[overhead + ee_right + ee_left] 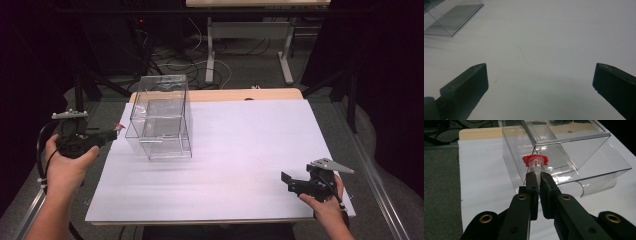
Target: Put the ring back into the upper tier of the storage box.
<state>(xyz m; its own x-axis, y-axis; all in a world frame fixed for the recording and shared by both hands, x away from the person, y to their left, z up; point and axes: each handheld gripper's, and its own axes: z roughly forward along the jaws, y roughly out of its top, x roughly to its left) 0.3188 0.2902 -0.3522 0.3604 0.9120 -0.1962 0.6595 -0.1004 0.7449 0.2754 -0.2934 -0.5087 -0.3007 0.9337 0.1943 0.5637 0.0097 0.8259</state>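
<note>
A small clear vial with a red cap is pinched between the black jaws of my left gripper, which is shut on it. In the high view that gripper hangs just left of a clear plastic box, with the red cap at its tip. The left gripper view has the box right behind the vial, its open side toward me. My right gripper rests near the front right of the white sheet; its jaws stand wide open over bare sheet.
A white sheet covers the wooden table. A corner of the clear box lies far off at the top left in the right gripper view. Behind the table are metal legs and floor cables.
</note>
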